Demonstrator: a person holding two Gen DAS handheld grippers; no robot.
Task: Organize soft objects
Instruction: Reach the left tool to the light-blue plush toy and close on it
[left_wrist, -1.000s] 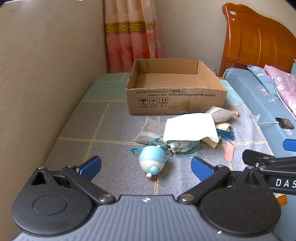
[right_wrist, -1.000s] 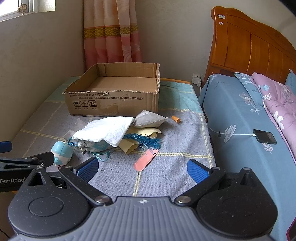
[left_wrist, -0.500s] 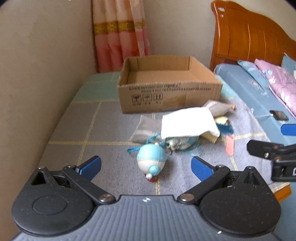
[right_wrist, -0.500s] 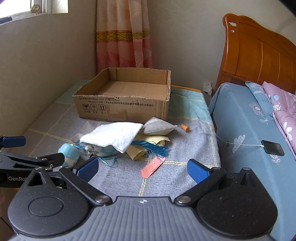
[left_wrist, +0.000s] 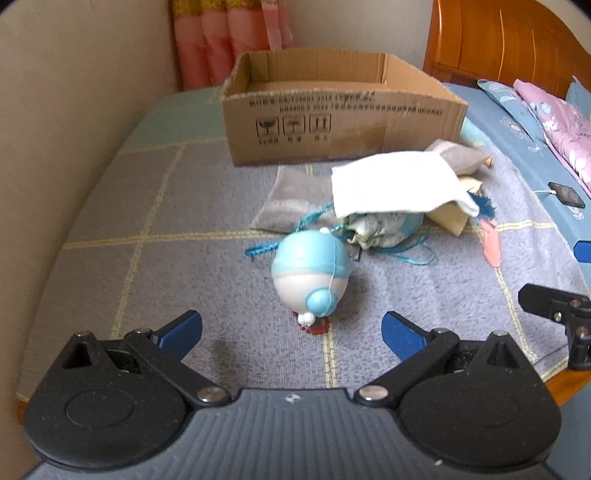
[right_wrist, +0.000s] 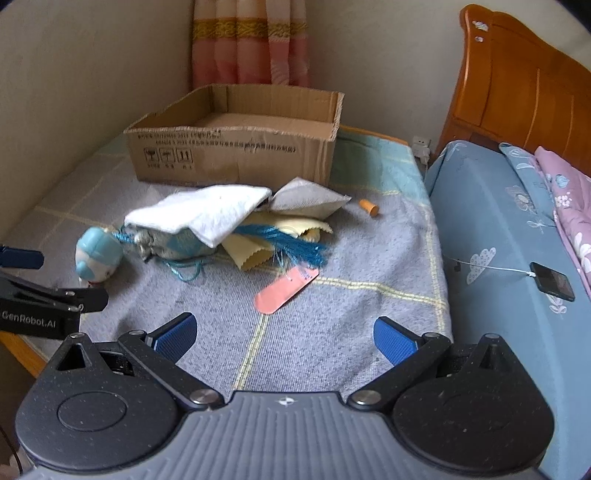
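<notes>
The left gripper (left_wrist: 291, 326) has its blue fingers spread wide with nothing between them, poised just short of a round blue-and-white toy (left_wrist: 310, 275) lying on the grey checked blanket (left_wrist: 166, 206). The right gripper (right_wrist: 284, 338) is likewise wide open and holds nothing, above bare blanket near its front edge, close to a pink strip (right_wrist: 286, 290). Past the toy sits a heap: a white cloth (right_wrist: 207, 214) over a grey pouch (right_wrist: 306, 201), yellow cloth (right_wrist: 266, 240) and blue tassel (right_wrist: 291, 245). An open cardboard box (right_wrist: 236, 158) stands toward the blanket's far edge.
</notes>
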